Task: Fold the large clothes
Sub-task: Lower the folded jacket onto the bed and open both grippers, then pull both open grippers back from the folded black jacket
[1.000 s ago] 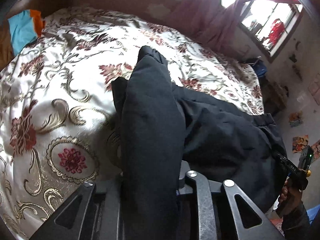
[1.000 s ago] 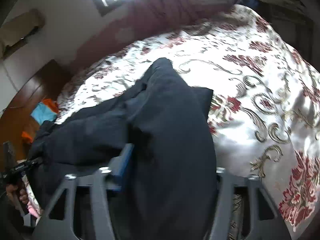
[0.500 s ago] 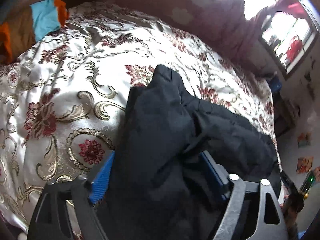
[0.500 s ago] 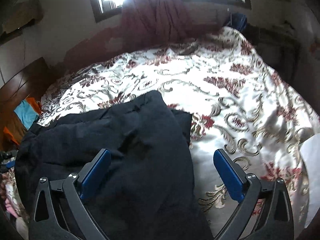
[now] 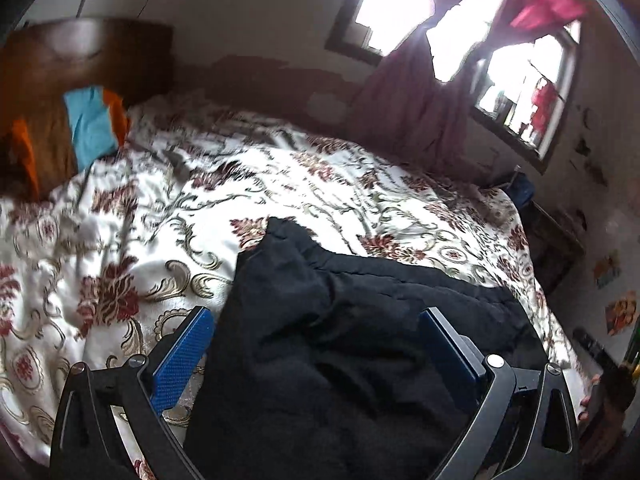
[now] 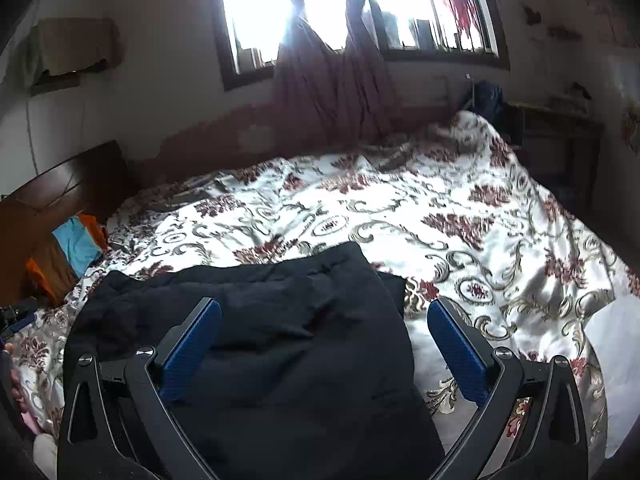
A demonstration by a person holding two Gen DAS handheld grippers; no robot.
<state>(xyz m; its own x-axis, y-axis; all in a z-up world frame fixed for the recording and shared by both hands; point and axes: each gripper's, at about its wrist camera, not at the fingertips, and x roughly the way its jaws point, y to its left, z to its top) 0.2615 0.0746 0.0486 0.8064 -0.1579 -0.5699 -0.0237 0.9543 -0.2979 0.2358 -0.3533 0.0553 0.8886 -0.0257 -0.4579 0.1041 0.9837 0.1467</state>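
**Mia:** Right up close, what do you see?

**Ben:** Both grabbers are spread wide and hold nothing. The left gripper (image 5: 316,344) has blue pads (image 5: 182,354), and so does the right gripper (image 6: 324,336).

**Mia:** Where are the dark clothes (image 6: 280,344)?

**Ben:** They lie in a folded, bumpy heap on the near side of the bed, under both grabbers. I cannot tell if the pads touch them.

**Mia:** And past that?

**Ben:** The flowery bedspread (image 6: 460,216) goes all across. A blue and orange cloth (image 5: 94,124) sits by the brown headboard (image 5: 84,56). Far back, a purple curtain (image 6: 336,84) hangs at the bright window (image 6: 256,12).
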